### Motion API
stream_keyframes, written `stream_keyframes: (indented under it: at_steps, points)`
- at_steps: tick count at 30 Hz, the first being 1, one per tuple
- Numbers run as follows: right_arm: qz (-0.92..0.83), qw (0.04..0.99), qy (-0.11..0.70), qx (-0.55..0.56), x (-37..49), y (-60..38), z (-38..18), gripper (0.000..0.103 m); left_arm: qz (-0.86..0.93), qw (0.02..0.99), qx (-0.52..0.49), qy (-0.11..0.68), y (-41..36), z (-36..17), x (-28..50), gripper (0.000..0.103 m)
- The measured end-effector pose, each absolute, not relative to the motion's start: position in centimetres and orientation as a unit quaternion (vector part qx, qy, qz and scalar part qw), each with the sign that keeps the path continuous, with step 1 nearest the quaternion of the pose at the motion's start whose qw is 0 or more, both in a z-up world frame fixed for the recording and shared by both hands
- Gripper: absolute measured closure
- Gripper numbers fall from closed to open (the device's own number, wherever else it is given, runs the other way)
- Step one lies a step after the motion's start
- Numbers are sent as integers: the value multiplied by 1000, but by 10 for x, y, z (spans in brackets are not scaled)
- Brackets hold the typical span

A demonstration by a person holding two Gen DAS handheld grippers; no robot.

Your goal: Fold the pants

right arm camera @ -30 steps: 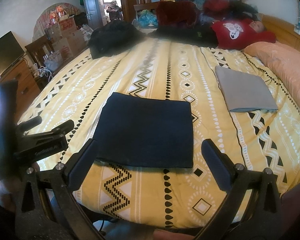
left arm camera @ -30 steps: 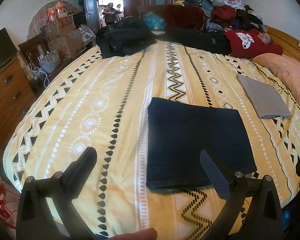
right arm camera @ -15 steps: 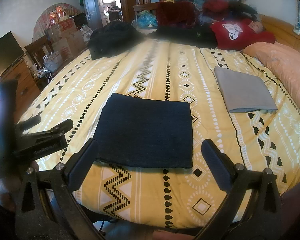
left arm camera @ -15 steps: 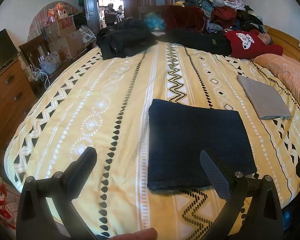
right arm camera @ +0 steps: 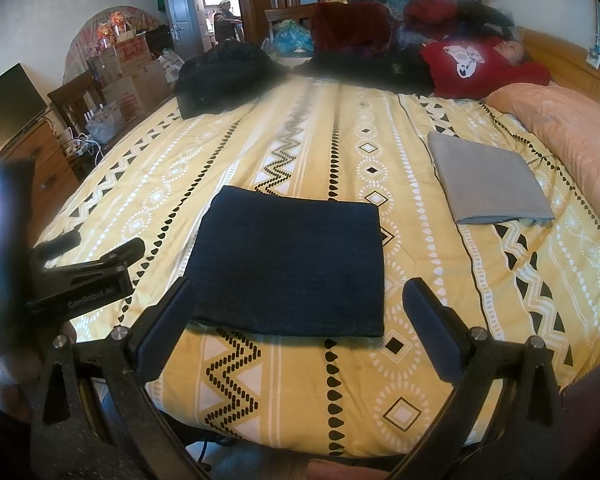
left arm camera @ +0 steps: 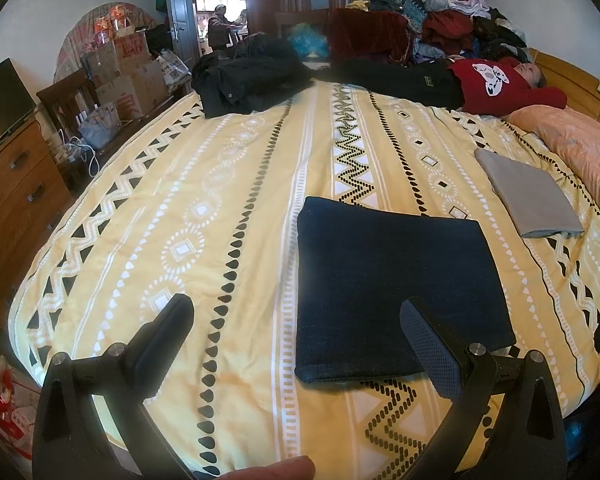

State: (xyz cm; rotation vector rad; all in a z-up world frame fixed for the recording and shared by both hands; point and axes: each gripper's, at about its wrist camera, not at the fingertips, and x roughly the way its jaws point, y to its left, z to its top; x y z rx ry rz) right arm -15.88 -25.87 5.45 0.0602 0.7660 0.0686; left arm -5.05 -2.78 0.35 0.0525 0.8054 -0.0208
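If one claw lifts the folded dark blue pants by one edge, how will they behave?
The dark blue pants are soft stacked cloth, so they would probably sag and unfold. The flat bundle looks thick, so likely fairly heavy. It will not roll on the bedspread.

Black tongs (left arm camera: 296, 344), silver screws (left arm camera: 475, 349)

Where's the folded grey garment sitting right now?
The flat, folded grey garment lies on the yellow patterned bedspread, right of and farther away than the folded navy pants, beside the peach pillow in both wrist views.
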Motion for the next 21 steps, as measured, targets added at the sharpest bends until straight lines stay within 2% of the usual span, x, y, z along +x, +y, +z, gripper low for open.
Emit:
stream_keyframes:
  at_steps: [21]
  points:
    - [34, 925, 376, 32, -155, -258, 53, 1, -8, 918, 26, 395, -26, -1, -45, 0]
